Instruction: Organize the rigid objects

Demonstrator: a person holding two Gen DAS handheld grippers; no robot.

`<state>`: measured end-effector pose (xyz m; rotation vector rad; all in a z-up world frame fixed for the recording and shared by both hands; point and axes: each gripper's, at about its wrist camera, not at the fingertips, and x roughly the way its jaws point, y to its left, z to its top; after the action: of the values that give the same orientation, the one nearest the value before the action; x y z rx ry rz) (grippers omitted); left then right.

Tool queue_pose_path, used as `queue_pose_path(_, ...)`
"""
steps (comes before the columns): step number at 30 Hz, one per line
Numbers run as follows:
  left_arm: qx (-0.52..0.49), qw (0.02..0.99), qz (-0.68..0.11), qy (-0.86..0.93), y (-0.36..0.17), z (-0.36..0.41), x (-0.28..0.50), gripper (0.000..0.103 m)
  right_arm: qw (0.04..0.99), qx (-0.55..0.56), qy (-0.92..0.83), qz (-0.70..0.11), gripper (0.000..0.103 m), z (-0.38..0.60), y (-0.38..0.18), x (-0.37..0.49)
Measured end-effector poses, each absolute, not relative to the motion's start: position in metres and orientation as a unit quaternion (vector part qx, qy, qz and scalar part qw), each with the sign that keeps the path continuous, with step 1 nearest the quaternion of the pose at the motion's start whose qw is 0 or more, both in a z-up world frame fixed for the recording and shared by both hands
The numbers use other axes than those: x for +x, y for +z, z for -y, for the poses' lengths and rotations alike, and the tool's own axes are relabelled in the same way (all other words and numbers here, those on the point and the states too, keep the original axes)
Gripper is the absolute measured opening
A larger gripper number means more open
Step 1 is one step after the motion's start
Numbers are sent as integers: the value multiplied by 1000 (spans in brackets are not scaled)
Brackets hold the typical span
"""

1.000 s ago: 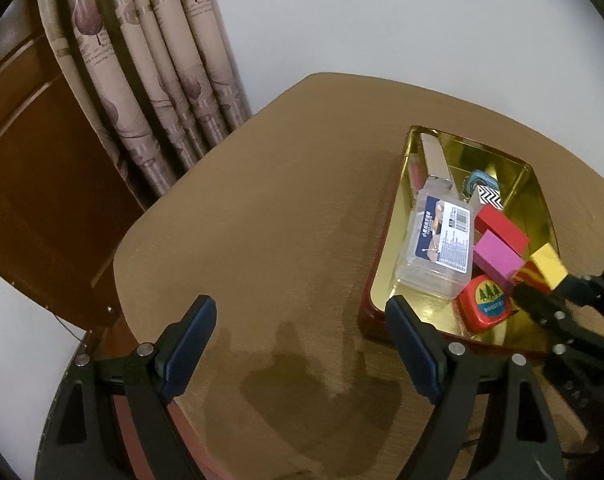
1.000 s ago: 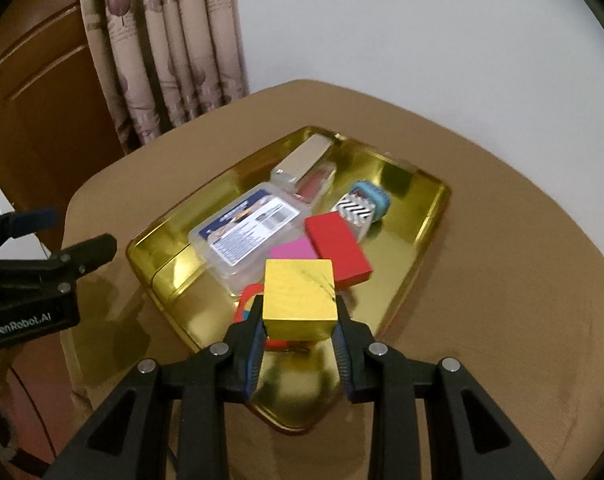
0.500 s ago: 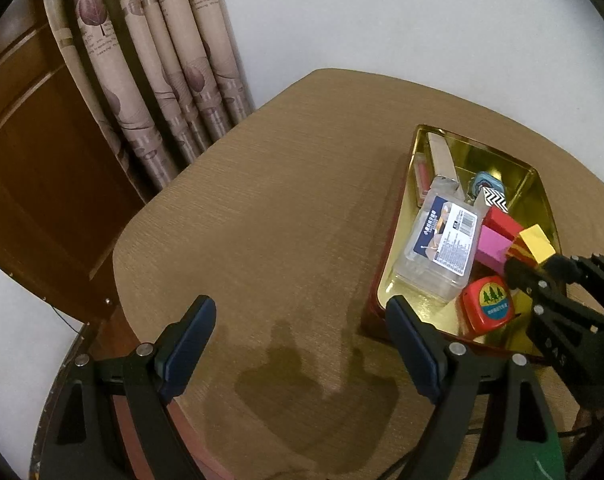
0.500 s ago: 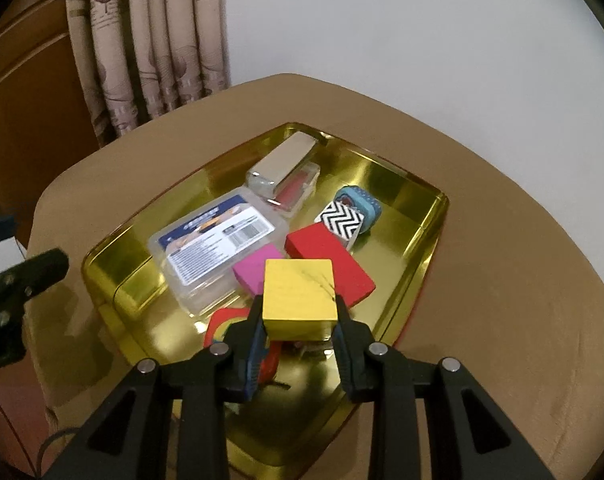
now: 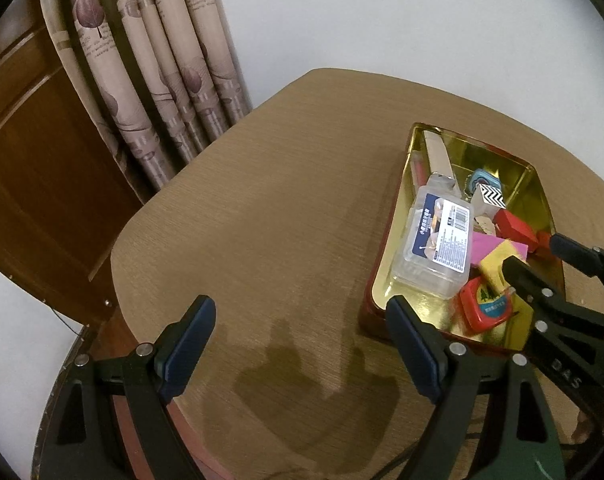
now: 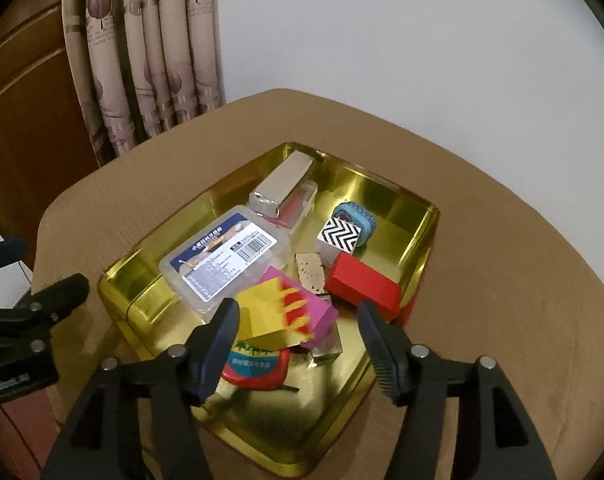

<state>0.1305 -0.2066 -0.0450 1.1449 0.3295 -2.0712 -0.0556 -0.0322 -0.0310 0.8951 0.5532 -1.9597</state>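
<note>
Now the right gripper (image 6: 298, 334) hangs over the near part of the gold tray (image 6: 425, 216), tilted down toward it, and its two fingers stand wide apart with nothing between them. The yellow block (image 6: 262, 312) lies in the tray just beyond the fingertips, blurred in the picture, leaning on the pink block (image 6: 317, 312) and partly over the red tape measure (image 6: 254, 368). I cannot tell if the left finger (image 6: 216, 340) touches the yellow block or only stands in front of it.

Also in the tray, the clear plastic box (image 6: 226, 256) with a printed label lies on the left side beside the yellow block. Behind it, at the far end of the tray, is a silver case (image 6: 282, 188). The red block (image 6: 361, 284) lies on the right side of the tray, and the zigzag cube (image 6: 339, 234) and the small blue tin (image 6: 353, 216) are behind it.

The left gripper (image 5: 302, 346) is held low over the wooden table (image 5: 262, 220), to the left of the tray and outside it, pointing forward. Its fingers are spread wide and hold nothing; the right one (image 5: 411, 346) is near the tray's near left corner.
</note>
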Motion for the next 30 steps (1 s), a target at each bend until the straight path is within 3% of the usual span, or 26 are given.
queue_pose_path(4, 445, 368, -125, -807, -44, 204, 130, 85, 438, 358, -796, -217, 69, 24, -24, -51)
queue_pose_path(30, 447, 346, -102, -819, -40, 181, 122, 85, 420, 387, -800, -183, 69, -21, -25, -19)
